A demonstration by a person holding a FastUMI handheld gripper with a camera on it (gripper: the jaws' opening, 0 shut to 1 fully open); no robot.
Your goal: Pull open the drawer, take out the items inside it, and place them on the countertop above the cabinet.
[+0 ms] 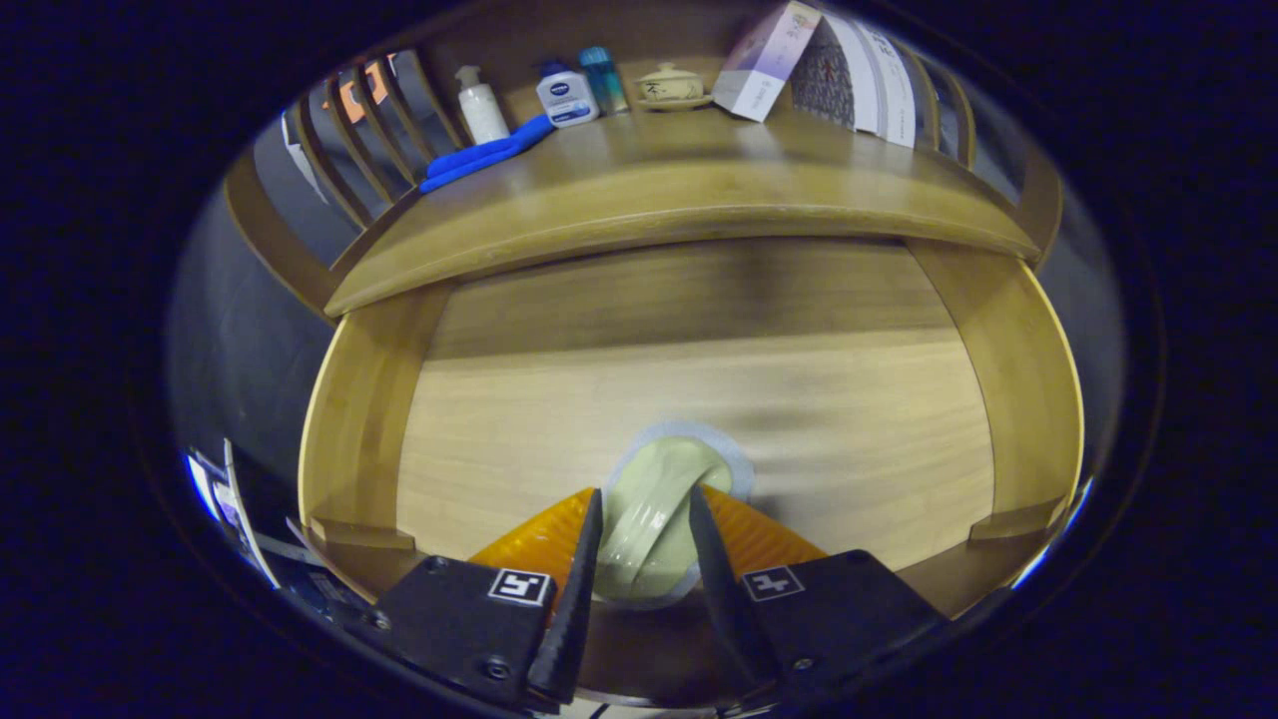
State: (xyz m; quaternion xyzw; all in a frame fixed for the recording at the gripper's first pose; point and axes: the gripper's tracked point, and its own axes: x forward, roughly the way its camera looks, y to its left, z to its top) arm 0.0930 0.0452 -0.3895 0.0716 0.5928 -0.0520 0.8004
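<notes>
The wooden drawer (699,399) is pulled open below the countertop (679,190). My gripper (644,494) is inside the drawer, near its front edge. A pale green soft item with a whitish rim (664,479) sits between the two fingers, and both press on its sides. Its far end pokes out just beyond the fingertips. The bare drawer floor stretches beyond it. I cannot tell whether the item touches the floor or hangs just above it.
On the countertop's back stand a white pump bottle (479,105), a white and blue bottle (567,97), a blue-capped bottle (602,78), a lidded ceramic bowl (671,85) and a tilted box (764,60). A blue cloth (484,155) lies at the left. Wooden rail slats (369,130) flank both ends.
</notes>
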